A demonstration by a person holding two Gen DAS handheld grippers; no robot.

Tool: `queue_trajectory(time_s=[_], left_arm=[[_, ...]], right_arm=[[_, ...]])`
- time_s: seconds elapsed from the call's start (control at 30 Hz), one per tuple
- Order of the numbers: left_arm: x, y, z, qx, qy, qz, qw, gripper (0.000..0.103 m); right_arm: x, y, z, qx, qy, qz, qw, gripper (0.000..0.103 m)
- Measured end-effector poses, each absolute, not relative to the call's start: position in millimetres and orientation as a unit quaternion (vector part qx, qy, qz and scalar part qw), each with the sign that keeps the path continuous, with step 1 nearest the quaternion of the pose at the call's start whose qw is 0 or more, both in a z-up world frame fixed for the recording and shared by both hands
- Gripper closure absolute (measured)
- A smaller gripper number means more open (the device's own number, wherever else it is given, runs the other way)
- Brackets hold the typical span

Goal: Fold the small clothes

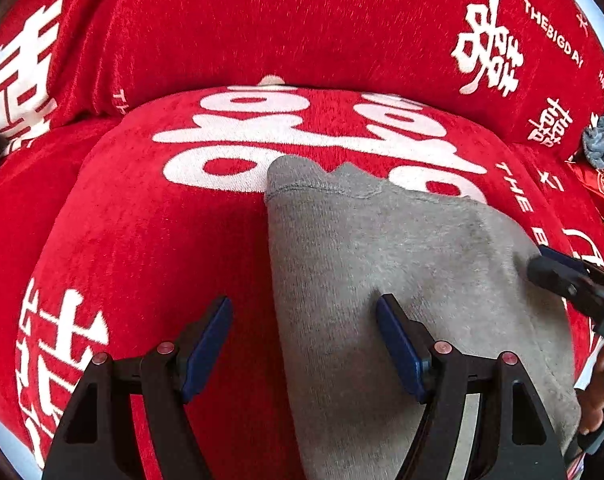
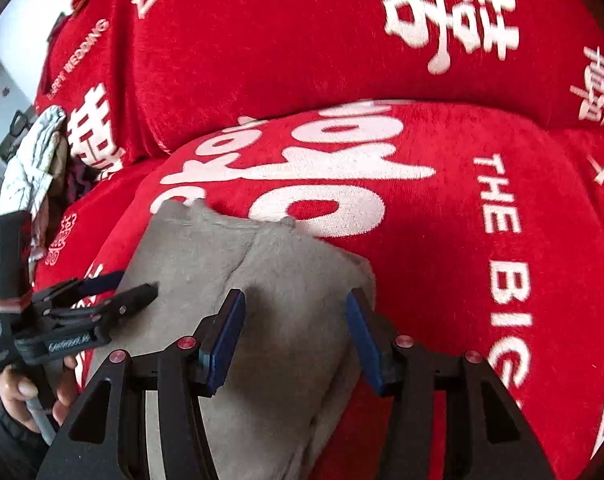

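A small grey knit garment (image 1: 382,264) lies flat on a red cushion cover with white characters (image 1: 149,232). My left gripper (image 1: 304,344) is open just above the garment's left edge, one finger over the red cloth and one over the grey. My right gripper (image 2: 295,336) is open above the garment (image 2: 269,280) near its right side, holding nothing. The right gripper's tip shows at the right edge of the left wrist view (image 1: 558,276). The left gripper shows at the left of the right wrist view (image 2: 113,300).
A red backrest cushion with white print (image 1: 302,20) rises behind the seat. A grey cloth bundle (image 1: 602,142) lies at the far right. A white patterned cloth (image 2: 37,160) and dark items sit at the sofa's left end.
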State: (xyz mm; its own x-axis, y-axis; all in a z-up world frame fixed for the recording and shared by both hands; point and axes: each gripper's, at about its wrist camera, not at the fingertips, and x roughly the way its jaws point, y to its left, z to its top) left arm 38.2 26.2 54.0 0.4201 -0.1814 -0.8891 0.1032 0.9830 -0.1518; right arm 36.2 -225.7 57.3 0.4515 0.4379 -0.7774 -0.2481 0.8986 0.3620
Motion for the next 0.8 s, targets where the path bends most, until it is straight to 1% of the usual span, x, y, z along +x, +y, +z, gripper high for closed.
queue_trajectory(time_s=[0.2,0.3,0.4,0.53,0.67,0.8], left_arm=[[11.5,24.3,72.3,-0.024,0.513,-0.095,0.853,0.028],[-5.6,21.7,77.0,-0.015,0.505,-0.099,0.857,0.028],[-21.3,21.5,73.3,-0.012,0.504,-0.106,0.857,0.028],[-38.9,26.8,71.1,-0.019,0.500,-0.109,0.859,0.027],[-61.3,28.6,81.4,-0.021,0.490,-0.113,0.864,0.027],[-92.7,19.1,81.8,0.004,0.479,-0.128,0.868,0.027]], right_arm=[[-15.3,-200.0,78.2,0.050,0.460,0.273,0.843,0.047],[-37.0,-183.2,73.4,0.010,0.461,0.301,0.835,0.047],[-52.0,-180.6,61.9,-0.028,0.459,0.290,0.839,0.047],[-62.9,-202.0,57.8,-0.002,0.452,0.285,0.845,0.048],[-87.8,-205.5,73.7,-0.001,0.442,0.275,0.854,0.047],[-122.1,-195.0,84.9,-0.008,0.417,0.304,0.856,0.046]])
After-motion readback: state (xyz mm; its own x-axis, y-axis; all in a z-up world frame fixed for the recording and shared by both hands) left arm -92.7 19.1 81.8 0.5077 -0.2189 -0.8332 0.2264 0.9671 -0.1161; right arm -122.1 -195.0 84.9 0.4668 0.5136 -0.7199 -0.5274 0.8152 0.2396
